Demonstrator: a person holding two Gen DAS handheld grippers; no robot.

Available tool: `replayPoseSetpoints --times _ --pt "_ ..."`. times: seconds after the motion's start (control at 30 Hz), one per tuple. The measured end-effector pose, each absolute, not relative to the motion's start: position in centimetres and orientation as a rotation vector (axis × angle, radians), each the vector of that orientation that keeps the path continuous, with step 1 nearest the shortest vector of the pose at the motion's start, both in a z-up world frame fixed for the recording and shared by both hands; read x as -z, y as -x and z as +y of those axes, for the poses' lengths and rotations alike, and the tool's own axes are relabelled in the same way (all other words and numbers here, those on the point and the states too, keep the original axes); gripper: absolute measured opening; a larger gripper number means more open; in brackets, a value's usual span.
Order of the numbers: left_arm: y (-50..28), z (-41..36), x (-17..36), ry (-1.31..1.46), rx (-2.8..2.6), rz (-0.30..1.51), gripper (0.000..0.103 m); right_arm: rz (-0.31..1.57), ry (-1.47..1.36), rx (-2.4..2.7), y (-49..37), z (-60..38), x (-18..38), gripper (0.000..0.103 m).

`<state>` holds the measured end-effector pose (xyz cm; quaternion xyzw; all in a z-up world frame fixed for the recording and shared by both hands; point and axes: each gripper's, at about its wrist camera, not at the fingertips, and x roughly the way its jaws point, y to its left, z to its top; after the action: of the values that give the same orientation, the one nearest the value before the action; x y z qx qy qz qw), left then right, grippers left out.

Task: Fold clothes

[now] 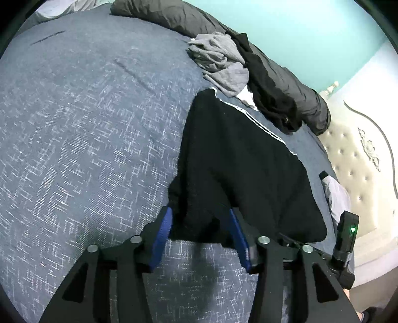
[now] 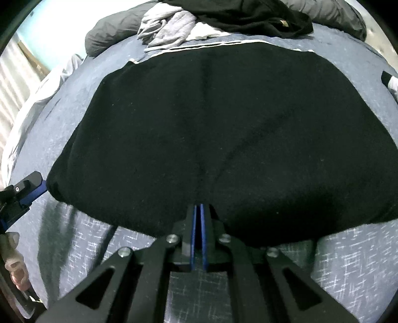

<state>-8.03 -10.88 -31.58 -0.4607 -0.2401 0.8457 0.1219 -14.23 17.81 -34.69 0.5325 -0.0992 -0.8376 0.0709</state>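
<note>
Right wrist view shows the right hand-held gripper with its blue fingers pressed together on the near edge of a black garment, which lies spread across the blue patterned bed; a white stripe runs along its far edge. Left wrist view has the left hand-held gripper at the near left corner of the same garment, its blue fingers spread apart with the cloth edge lying between them, not yet pinched. The left hand-held gripper also shows at the left rim of the right view, just beside that corner. The fabric looks soft, thick and limp, likely light enough to lift by an edge but prone to sag and slide between two held points, so the hem corners seem the best places to take hold, with the layers caught together. Beyond the garment a grey crumpled garment and another black piece of clothing lie heaped against a dark rolled duvet, well apart from both tools.
</note>
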Motion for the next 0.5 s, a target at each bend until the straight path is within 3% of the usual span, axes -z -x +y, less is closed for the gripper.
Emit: replayPoseSetpoints --times 0.2,0.5 --pt "8.1 -10.8 33.2 1.398 -2.410 -0.761 0.056 -0.414 -1.544 2.512 13.8 19.9 32.8 0.001" --pt "8.3 -11.2 35.3 1.424 -2.379 -0.875 0.060 -0.517 -1.402 2.673 10.8 28.4 30.9 0.012"
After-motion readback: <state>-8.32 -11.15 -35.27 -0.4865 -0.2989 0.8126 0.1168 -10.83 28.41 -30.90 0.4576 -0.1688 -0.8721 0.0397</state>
